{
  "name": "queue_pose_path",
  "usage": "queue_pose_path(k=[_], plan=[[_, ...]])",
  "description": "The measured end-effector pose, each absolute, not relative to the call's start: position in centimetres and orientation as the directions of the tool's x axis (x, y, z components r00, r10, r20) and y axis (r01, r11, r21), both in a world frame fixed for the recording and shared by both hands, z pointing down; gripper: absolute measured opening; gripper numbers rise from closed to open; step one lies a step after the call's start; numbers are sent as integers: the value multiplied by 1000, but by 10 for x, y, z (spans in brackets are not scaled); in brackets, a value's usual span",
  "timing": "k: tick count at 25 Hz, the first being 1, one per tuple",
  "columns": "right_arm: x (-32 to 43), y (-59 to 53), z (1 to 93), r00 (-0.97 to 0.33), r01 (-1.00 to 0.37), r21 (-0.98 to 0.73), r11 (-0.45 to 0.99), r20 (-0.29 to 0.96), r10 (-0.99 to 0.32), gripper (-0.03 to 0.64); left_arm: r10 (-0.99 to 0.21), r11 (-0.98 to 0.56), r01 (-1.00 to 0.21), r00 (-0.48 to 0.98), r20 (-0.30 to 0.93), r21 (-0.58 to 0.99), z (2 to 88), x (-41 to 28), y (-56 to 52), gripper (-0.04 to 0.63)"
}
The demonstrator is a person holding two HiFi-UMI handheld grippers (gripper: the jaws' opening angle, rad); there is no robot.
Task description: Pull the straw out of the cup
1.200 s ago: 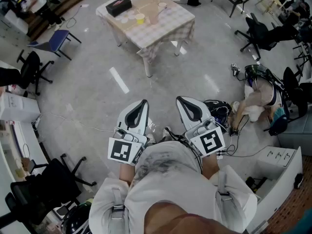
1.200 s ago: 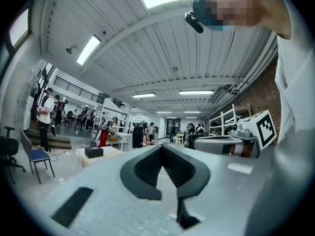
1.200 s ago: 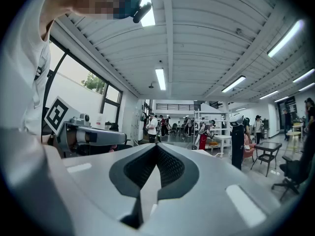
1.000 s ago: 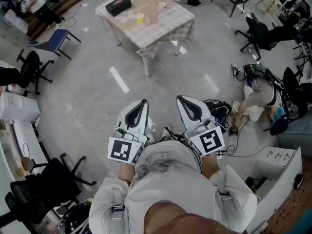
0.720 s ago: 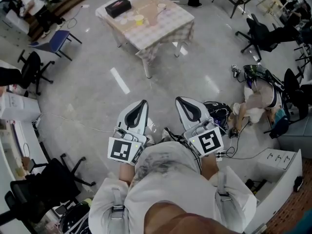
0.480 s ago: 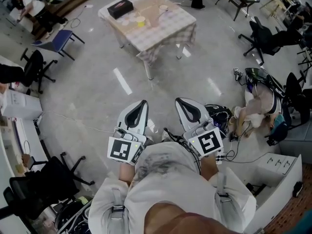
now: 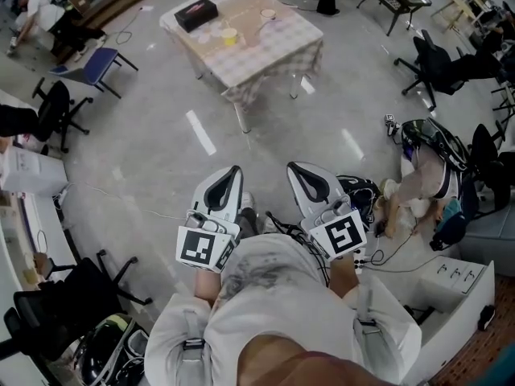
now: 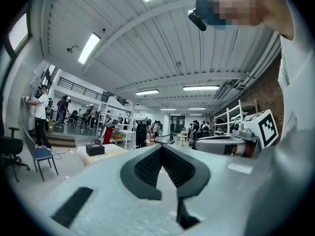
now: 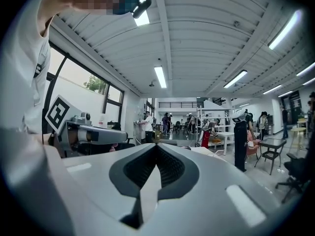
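A table with a checkered cloth [image 7: 265,51] stands far ahead across the floor. On it are a yellow cup [image 7: 230,34], a white cup [image 7: 267,13] and a black box [image 7: 196,9]; a straw is too small to make out. My left gripper [image 7: 233,170] and right gripper [image 7: 294,168] are held side by side close to my body, far short of the table. Both point level and both are shut with nothing between the jaws. In the left gripper view the left gripper [image 8: 161,148] points toward the table [image 8: 110,151]. The right gripper [image 9: 156,145] shows closed pads too.
Grey polished floor lies between me and the table. A blue chair [image 7: 96,64] and black office chairs [image 7: 52,111] stand at the left, another chair [image 7: 434,55] at the right. Bags and cables [image 7: 418,171] lie on the floor at right, by a white cabinet [image 7: 455,280]. People stand in the background.
The whole view has shifted a little as I move over the floor toward the table; floor items at right slid lower in view. Both grippers stay shut in front of my body.
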State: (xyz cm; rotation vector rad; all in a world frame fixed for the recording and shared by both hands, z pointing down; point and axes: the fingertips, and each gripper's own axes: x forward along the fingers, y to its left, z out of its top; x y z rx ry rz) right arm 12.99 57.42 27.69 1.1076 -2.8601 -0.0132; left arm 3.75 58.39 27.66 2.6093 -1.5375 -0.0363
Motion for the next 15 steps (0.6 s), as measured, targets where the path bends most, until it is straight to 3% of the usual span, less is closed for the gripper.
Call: queue_pose_path(k=[15], plan=[[96, 485, 280, -712, -694, 55, 718, 96, -696, 9, -848, -521, -847, 528, 44, 109, 281, 8, 492, 5]])
